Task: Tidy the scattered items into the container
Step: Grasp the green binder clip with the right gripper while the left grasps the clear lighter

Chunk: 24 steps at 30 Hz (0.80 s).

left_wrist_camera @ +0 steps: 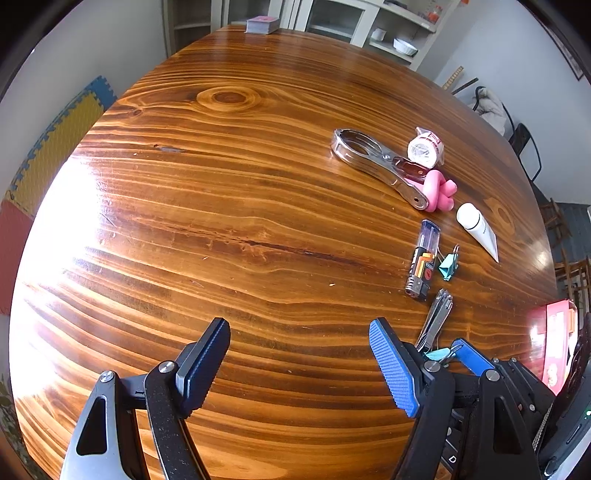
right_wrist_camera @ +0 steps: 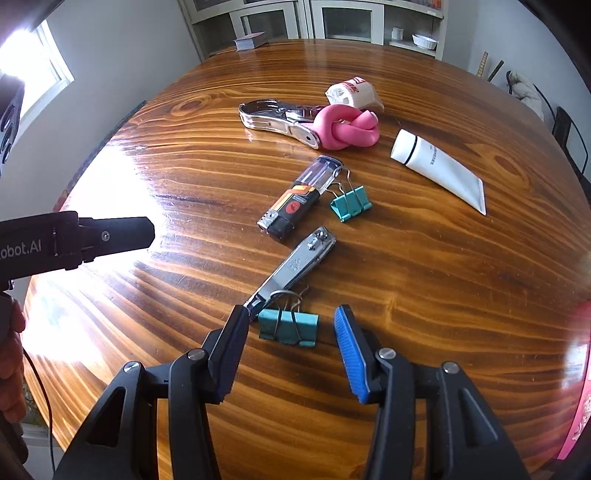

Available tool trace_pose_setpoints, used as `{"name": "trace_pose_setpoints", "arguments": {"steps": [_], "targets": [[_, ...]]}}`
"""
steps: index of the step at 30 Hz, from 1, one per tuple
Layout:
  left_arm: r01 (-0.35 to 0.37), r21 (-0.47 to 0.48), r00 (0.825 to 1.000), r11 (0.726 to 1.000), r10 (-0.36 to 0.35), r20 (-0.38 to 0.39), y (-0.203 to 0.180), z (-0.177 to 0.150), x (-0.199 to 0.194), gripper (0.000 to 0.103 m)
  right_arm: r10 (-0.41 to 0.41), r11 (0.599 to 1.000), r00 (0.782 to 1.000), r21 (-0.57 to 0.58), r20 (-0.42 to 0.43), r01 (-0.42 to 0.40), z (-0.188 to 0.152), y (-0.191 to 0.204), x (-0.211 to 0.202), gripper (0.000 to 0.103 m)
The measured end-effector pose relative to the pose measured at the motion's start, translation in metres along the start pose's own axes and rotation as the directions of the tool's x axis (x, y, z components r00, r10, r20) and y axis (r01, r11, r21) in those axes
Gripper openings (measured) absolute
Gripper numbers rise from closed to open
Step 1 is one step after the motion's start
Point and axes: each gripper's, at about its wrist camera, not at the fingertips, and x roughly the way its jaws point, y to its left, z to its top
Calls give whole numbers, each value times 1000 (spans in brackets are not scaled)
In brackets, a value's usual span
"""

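Scattered items lie on the wooden table [right_wrist_camera: 424,266]: a teal binder clip [right_wrist_camera: 289,326], nail clippers [right_wrist_camera: 293,271], a lighter [right_wrist_camera: 295,201], a second teal clip [right_wrist_camera: 351,204], a white tube [right_wrist_camera: 439,170], a pink knotted toy [right_wrist_camera: 347,125], a metal clamp [right_wrist_camera: 277,118] and a wrapped white roll [right_wrist_camera: 352,92]. My right gripper [right_wrist_camera: 290,350] is open, its fingers on either side of the near teal clip, just short of it. My left gripper [left_wrist_camera: 299,365] is open and empty over bare wood. The pink container [left_wrist_camera: 550,339] sits at the table's right edge.
A stack of cards [left_wrist_camera: 261,25] lies at the table's far end. Shelves with a white bowl [right_wrist_camera: 424,40] stand behind the table. Chairs [left_wrist_camera: 524,144] stand along its right side. Foam mats [left_wrist_camera: 55,144] cover the floor at left.
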Motion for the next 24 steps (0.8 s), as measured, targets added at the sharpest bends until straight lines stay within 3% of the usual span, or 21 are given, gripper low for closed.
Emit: {"name": "trace_pose_setpoints", "arguments": {"steps": [2,3,14,24], "targets": [[0,3,1000,1000,0,0,0,0,0,80,-7,1000,1000,-15,5,7,-1,1,-1,36],[1,6,1000,1000,-1,1,0,1,1,80,-12,1000,1000,-23,6,12,-2,1,-1,35],[25,119,999,993,-28,21,-41,11,10,80,-29,997,999,71,35,26,-21,-38,-28,35],[-19,317,999,948,3,50,-101,28,38,78,-70,982,996,179,50,60,-33,-68,-51,35]]}}
